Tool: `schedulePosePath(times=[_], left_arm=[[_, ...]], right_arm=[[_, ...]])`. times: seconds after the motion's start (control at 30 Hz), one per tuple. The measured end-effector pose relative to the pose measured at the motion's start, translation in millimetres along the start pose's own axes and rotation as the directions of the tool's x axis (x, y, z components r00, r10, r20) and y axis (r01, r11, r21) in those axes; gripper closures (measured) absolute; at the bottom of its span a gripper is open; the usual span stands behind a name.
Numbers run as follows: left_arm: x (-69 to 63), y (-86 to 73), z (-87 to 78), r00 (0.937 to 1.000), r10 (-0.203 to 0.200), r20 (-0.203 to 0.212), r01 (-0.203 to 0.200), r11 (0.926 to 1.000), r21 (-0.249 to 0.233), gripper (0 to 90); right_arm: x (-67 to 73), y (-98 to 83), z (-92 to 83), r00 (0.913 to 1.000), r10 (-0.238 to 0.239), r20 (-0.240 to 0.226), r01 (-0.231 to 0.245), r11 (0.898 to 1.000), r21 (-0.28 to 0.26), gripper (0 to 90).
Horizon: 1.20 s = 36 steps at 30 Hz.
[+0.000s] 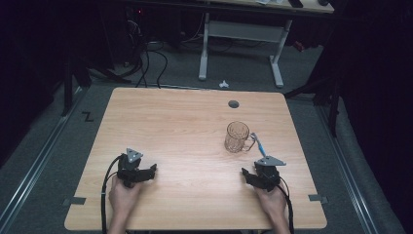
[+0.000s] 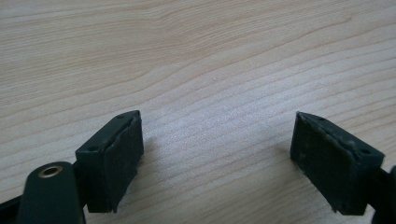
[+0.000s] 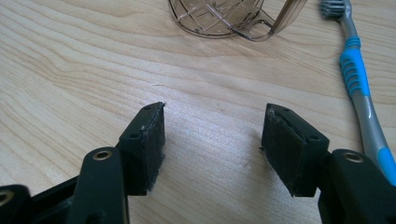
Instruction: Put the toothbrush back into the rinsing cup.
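The glass mug stood upright toward the right edge of the worktop, past the middle, its handle turned to the right. The toothbrush lay flat just beside that handle, bristles toward the far edge. The right gripper rested near the front edge, fingers spread wide with nothing between them; the left gripper sat well apart toward the front-left, its fingers likewise spread and empty.

The likely risk was the toothbrush: lying low against the wood, its thin handle could slip or roll out of a pinch. It also lay so close to the mug handle that a careless reach could nudge the glass, sliding or tipping it.
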<state>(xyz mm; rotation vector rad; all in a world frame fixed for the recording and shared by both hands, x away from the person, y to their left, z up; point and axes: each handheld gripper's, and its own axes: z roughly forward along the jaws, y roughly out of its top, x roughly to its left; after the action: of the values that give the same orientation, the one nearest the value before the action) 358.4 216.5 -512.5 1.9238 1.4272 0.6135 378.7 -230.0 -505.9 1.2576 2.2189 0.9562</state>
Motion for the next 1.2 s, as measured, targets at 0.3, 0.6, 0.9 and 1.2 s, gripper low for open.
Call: schedulePosePath(times=[0.3,0.6,0.9,1.2], left_arm=[[0.1,-0.2,-0.1,1.0,-0.003,0.0,0.003,1.0,-0.002,17.8],[0.3,-0.2,-0.3,1.0,-0.002,-0.001,0.002,1.0,-0.001,17.8],[0.4,-0.3,-0.4,1.0,-0.002,0.0,0.002,1.0,-0.001,17.8],[0.4,-0.3,-0.4,1.0,-0.002,0.0,0.002,1.0,-0.001,17.8]], right_arm=[[0.8,-1.6,-1.7,1.0,0.004,0.007,-0.004,1.0,-0.003,42.5],[2.7,-3.2,-6.0,0.9996,-0.005,0.028,0.006,1.0,-0.012,45.1],[6.1,-5.8,-10.3,0.9995,-0.017,0.026,0.017,1.0,-0.01,47.1],[1.1,-11.9,-21.0,0.9996,0.003,0.027,-0.002,1.0,-0.031,47.6]])
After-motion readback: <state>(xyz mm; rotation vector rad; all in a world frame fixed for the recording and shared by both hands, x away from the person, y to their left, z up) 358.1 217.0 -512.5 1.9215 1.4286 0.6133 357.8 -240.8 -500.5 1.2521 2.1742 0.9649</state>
